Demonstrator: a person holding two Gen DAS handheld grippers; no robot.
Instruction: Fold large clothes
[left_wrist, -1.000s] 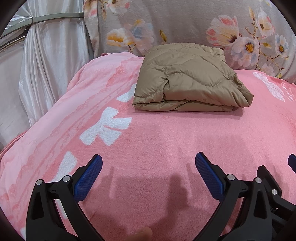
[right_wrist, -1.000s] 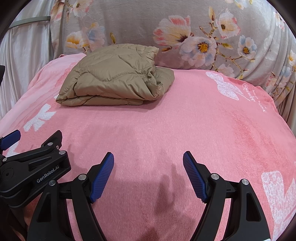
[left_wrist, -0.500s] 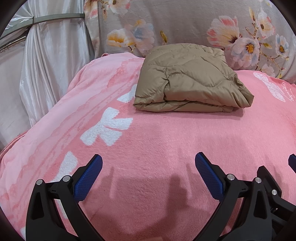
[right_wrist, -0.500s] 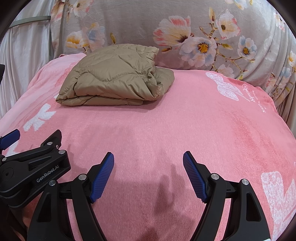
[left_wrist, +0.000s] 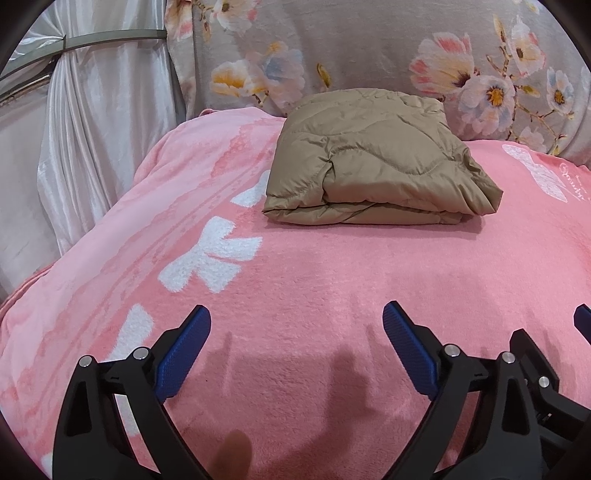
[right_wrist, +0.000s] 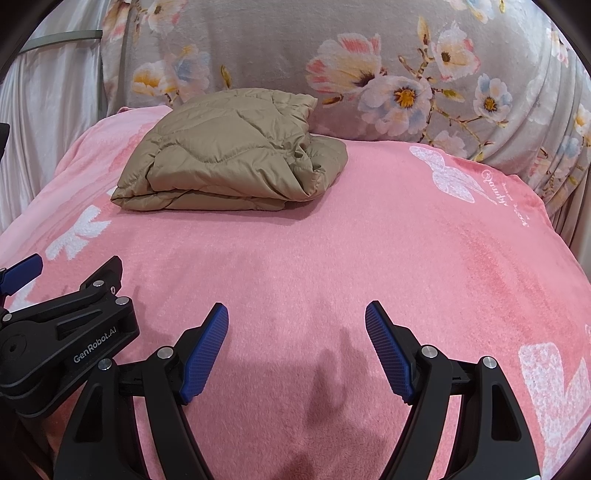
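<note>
A tan quilted jacket (left_wrist: 376, 158) lies folded into a compact bundle at the far side of the pink blanket (left_wrist: 332, 266), seen also in the right wrist view as the jacket (right_wrist: 229, 158). My left gripper (left_wrist: 295, 314) hovers over bare blanket well short of it, its jaws closing slightly with nothing between them. My right gripper (right_wrist: 297, 308) stands open beside it, also over bare blanket, holding nothing. The left gripper's body (right_wrist: 55, 332) shows at the left edge of the right wrist view.
A grey floral blanket (left_wrist: 369, 48) rises behind the jacket. A white satin curtain (left_wrist: 92, 110) hangs at the left of the bed. White bow prints (left_wrist: 210, 262) mark the pink blanket (right_wrist: 369, 240). A person's fingertip (left_wrist: 232, 454) shows at the bottom edge.
The left gripper's jaws have drawn slightly closer together. Both hands and the jacket stay where they were.
</note>
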